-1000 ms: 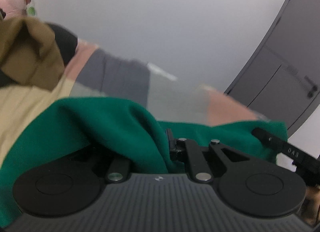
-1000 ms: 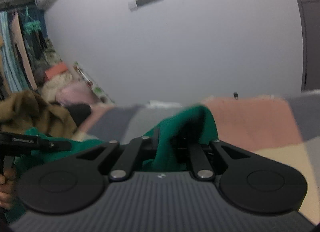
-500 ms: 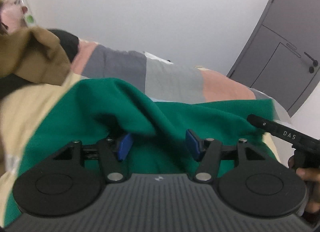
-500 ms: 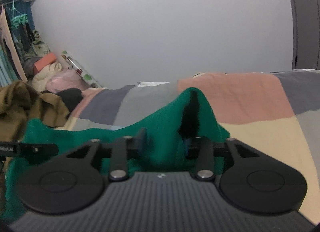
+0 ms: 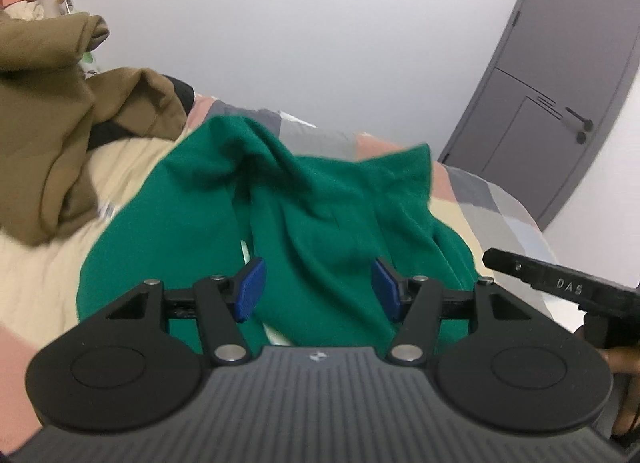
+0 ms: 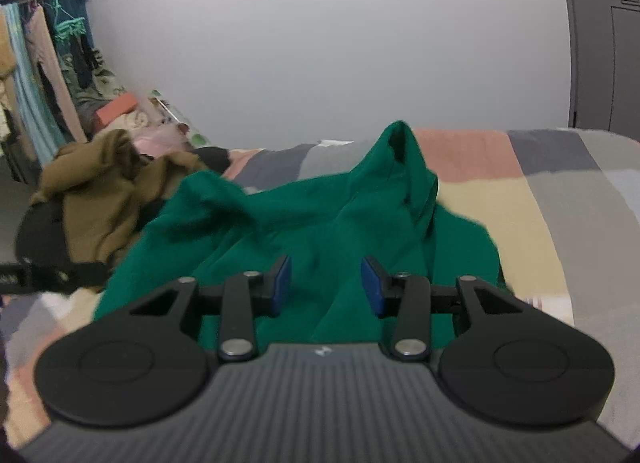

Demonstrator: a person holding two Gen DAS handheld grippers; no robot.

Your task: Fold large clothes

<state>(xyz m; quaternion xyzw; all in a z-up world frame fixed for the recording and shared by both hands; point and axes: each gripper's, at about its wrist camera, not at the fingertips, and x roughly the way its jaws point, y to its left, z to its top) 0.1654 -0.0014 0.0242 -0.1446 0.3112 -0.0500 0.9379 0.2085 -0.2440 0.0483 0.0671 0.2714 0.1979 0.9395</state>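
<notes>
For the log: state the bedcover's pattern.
Patchwork bedcover: pink, grey, cream colour blocks; clearest in right wrist view.

We see a soft, even light in both views, with no strong shadows and no glare. The green garment (image 5: 320, 215) looks smeared at its edges, and so does the brown clothing (image 6: 100, 191). The grey door (image 5: 560, 95) bends like a bow near the edge.
</notes>
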